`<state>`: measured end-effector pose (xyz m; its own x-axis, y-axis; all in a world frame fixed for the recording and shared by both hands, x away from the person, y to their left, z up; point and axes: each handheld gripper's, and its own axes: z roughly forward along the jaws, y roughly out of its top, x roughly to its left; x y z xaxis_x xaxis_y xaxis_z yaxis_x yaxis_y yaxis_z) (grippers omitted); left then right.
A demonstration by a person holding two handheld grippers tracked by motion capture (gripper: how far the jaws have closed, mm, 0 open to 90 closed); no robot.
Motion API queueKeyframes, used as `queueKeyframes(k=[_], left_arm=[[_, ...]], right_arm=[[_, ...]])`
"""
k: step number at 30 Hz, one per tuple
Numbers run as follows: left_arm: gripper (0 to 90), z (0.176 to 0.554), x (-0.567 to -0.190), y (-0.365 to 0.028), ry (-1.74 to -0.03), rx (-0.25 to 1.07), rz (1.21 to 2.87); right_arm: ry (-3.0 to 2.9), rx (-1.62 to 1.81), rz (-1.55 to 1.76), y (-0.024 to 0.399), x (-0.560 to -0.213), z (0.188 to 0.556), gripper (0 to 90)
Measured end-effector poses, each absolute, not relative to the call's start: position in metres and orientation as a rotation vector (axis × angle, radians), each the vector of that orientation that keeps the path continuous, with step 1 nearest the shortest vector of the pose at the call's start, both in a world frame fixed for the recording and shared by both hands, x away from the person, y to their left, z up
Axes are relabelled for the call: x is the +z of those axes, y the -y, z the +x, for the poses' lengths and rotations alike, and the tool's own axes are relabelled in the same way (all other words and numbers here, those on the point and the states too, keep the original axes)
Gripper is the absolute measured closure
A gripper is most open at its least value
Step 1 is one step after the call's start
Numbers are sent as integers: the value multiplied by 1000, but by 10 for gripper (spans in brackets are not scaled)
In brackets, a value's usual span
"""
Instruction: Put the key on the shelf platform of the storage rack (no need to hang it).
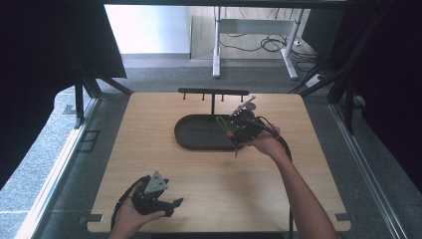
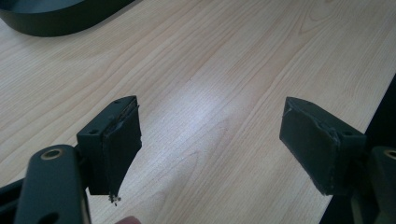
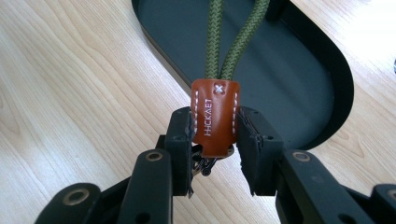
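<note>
High view looks down from above; 2 gripper views sit close — all share the black tray [image 1: 199, 137].

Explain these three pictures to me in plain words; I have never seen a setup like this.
A person at a wooden table holds a hand-held gripper in each hand. One picture looks down from above; the other two come from cameras riding on each gripper. On the table stands a dark oval tray with a hook rack behind it. The left gripper is open and holds nothing. The right gripper has its fingers shut on a brown leather tab with a green cord loop, a keychain strap.
</note>
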<state>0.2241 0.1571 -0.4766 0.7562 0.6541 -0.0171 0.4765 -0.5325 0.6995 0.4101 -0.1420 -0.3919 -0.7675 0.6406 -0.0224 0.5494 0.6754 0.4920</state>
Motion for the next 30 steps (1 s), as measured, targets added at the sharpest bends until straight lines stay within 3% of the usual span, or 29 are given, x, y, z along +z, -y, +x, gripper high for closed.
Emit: queueKeyframes(k=[30], left_arm=[[204,224,-485,-146,-808,275,2310]], right_arm=[[-2687,672,988,140,-398,416,674]])
